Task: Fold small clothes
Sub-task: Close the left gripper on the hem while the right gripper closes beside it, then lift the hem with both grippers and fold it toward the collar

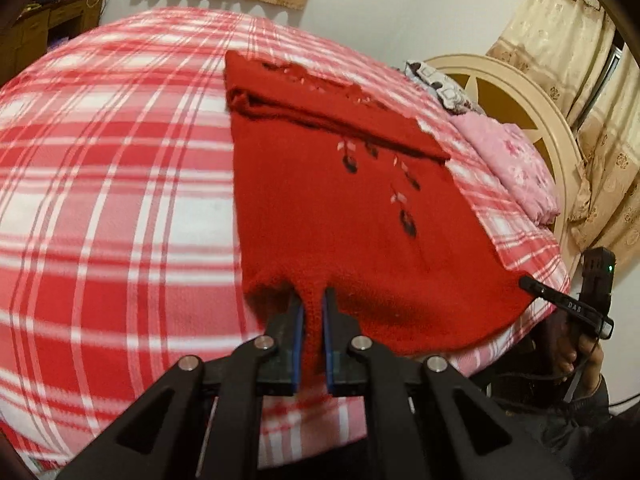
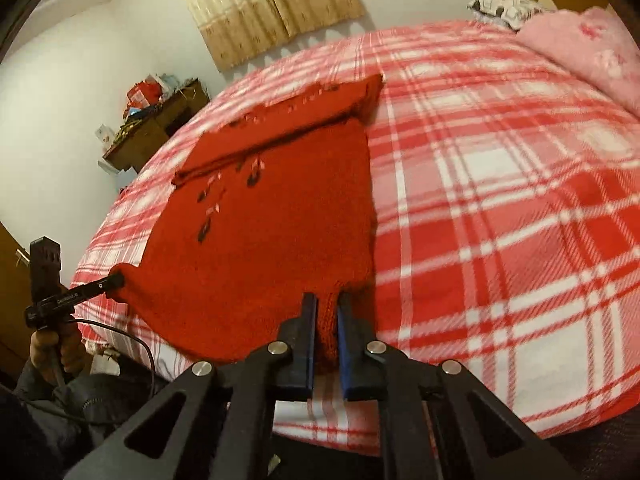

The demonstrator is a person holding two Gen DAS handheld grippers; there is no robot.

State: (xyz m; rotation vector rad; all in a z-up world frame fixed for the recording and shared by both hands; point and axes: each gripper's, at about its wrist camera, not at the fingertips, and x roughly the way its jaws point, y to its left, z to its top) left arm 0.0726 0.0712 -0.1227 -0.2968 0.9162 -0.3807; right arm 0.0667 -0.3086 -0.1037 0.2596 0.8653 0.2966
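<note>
A red knitted garment (image 1: 332,208) with small embroidered flowers lies on the plaid bed; its sleeves are folded across the far end. It also shows in the right wrist view (image 2: 264,216). My left gripper (image 1: 313,300) is shut on the garment's near hem at one corner. My right gripper (image 2: 328,304) is shut on the near hem at the other corner. Each gripper appears in the other's view, my right one (image 1: 528,282) at the right edge and my left one (image 2: 116,278) at the left edge. The hem is stretched between them, lifted a little off the bed.
The bed carries a red and white plaid blanket (image 1: 120,184). Pink bedding (image 1: 516,164) and a patterned pillow (image 1: 440,86) lie by the cream headboard (image 1: 520,92). A wooden cabinet (image 2: 156,124) stands by the wall. Curtains (image 2: 272,4) hang behind.
</note>
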